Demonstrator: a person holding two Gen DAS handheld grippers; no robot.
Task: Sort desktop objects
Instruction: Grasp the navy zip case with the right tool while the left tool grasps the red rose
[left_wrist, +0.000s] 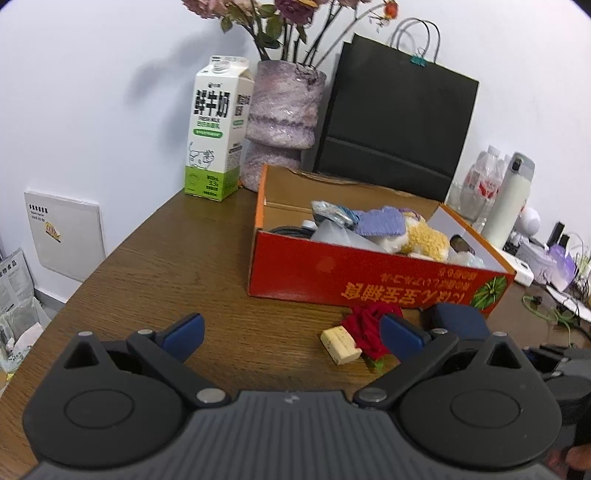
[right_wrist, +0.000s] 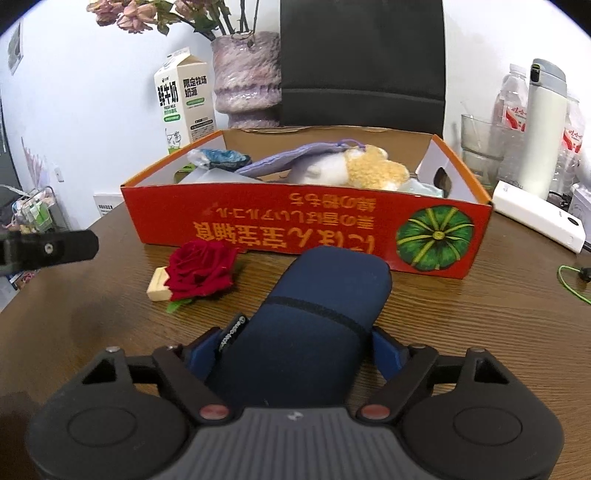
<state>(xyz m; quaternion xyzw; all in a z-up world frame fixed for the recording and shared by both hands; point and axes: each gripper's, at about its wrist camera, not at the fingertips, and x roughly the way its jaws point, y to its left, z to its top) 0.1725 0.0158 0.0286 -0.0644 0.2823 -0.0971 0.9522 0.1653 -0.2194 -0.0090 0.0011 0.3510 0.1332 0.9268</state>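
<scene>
The right gripper brackets the navy pouch, pads perhaps just touching it; its near end is hidden. The left gripper gapes empty.

The table is grainy brown wood. The box is shiny red card. The pouch is soft blue cloth.

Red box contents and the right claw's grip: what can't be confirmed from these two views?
- Red box: its floor and lower items are hidden by the front wall and the plush toy in both views.
- Right claw: the navy pouch covers the inner pad faces, so contact is unclear.
- Cream block: partly under the red rose; its markings are too small to read.
- Black bag: top cut off in the right wrist view.
</scene>
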